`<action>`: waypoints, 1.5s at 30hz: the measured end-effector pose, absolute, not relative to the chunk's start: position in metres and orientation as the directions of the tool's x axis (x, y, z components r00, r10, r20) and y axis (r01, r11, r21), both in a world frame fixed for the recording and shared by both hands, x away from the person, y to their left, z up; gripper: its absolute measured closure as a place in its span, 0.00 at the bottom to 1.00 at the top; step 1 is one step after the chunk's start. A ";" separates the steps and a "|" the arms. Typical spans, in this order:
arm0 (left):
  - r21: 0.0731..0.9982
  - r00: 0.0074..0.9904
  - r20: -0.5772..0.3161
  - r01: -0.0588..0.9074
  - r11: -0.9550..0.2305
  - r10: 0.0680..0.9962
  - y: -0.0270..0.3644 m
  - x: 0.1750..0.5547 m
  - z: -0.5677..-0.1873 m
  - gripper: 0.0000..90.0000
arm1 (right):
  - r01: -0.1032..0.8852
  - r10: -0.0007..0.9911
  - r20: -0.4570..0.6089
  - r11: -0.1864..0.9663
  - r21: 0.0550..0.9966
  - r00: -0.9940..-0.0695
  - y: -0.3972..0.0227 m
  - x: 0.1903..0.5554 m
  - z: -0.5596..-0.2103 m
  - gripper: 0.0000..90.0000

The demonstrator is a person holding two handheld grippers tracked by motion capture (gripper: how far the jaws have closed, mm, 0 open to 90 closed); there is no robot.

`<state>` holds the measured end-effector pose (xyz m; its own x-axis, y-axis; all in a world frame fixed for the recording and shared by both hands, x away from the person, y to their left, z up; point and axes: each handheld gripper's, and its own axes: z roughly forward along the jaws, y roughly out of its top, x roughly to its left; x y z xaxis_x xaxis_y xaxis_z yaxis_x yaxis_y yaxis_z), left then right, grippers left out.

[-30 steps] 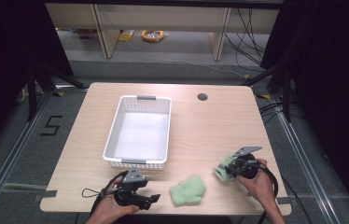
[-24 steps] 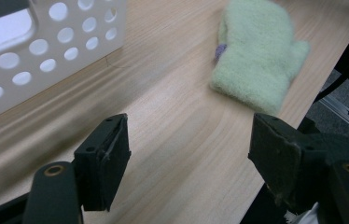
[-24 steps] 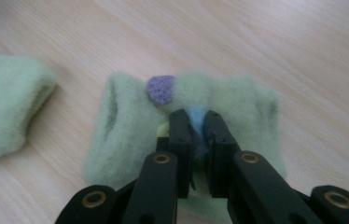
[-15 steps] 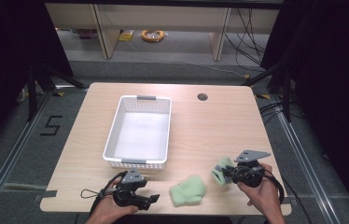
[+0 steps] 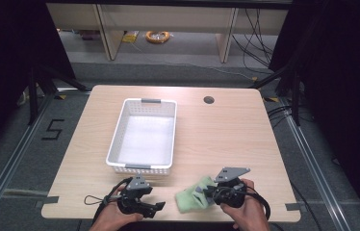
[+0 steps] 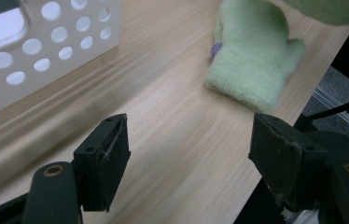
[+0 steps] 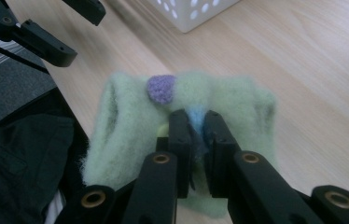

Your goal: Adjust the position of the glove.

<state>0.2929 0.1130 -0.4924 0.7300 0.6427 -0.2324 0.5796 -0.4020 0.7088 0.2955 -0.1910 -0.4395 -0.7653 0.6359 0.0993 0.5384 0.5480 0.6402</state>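
Observation:
A pale green knitted mitten [image 5: 186, 202] lies near the table's front edge, and it also appears in the left gripper view [image 6: 252, 65]. A second green mitten [image 7: 130, 116], with a purple bobble and a blue patch, hangs in my right gripper [image 7: 197, 133], whose jaws are shut on it. In the high view the right gripper [image 5: 211, 192] holds this mitten [image 5: 202, 185] just over the right side of the lying one. My left gripper [image 5: 156, 208] rests at the front edge, left of the mittens, jaws [image 6: 189, 149] wide open with bare wood between them.
A white perforated basket [image 5: 115, 139] stands left of centre, just beyond the left gripper; its wall shows close by [image 6: 46, 51]. A round cable hole [image 5: 209, 100] is at the back. The table edge runs right under both hands.
My right gripper has carried its mitten leftward and toward the front edge, until it overlaps the lying mitten. The left gripper has stayed still.

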 end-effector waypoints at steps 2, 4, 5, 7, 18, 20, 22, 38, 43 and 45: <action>0.708 0.728 -0.233 0.582 -0.401 0.645 0.112 0.293 -0.492 0.31 | 0.534 0.636 0.092 0.550 0.642 -0.766 -0.186 0.295 -0.440 0.93; 0.701 0.740 -0.220 0.573 -0.425 0.635 0.113 0.293 -0.492 0.31 | 0.534 0.625 0.102 0.558 0.635 -0.774 -0.181 0.295 -0.440 0.93; 0.701 0.739 -0.214 0.572 -0.426 0.639 0.113 0.294 -0.492 0.31 | 0.521 0.623 0.088 0.559 0.645 -0.777 -0.178 0.296 -0.441 0.93; 0.703 0.727 -0.243 0.588 -0.400 0.642 0.112 0.292 -0.493 0.31 | 0.524 0.621 0.088 0.568 0.635 -0.779 -0.172 0.296 -0.441 0.93; 0.712 0.744 -0.234 0.570 -0.411 0.626 0.109 0.291 -0.493 0.32 | 0.588 0.638 0.132 0.583 0.560 -0.759 -0.147 0.307 -0.464 0.90; 0.708 0.748 -0.231 0.568 -0.420 0.622 0.109 0.290 -0.492 0.32 | 0.577 0.626 0.134 0.587 0.568 -0.768 -0.147 0.308 -0.467 0.87; 0.706 0.745 -0.243 0.575 -0.413 0.622 0.107 0.289 -0.493 0.34 | 0.587 0.631 0.148 0.575 0.570 -0.762 -0.147 0.307 -0.466 0.80; 0.730 0.825 -0.181 0.477 -0.489 0.535 0.082 0.284 -0.496 0.52 | 0.558 0.626 0.129 0.559 0.613 -0.769 -0.197 0.312 -0.456 0.70; 0.740 0.838 -0.169 0.456 -0.494 0.519 0.072 0.287 -0.497 0.58 | 0.582 0.628 0.164 0.548 0.601 -0.761 -0.198 0.320 -0.467 0.66; 0.744 0.849 -0.155 0.436 -0.506 0.504 0.069 0.290 -0.498 0.62 | 0.586 0.614 0.181 0.563 0.582 -0.769 -0.198 0.322 -0.470 0.68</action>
<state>0.2903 0.0693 -0.4984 0.8495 0.5045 -0.1547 0.4361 -0.5060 0.7441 0.3218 -0.1983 -0.4695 -0.7687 0.6135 0.1808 0.5864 0.5631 0.5823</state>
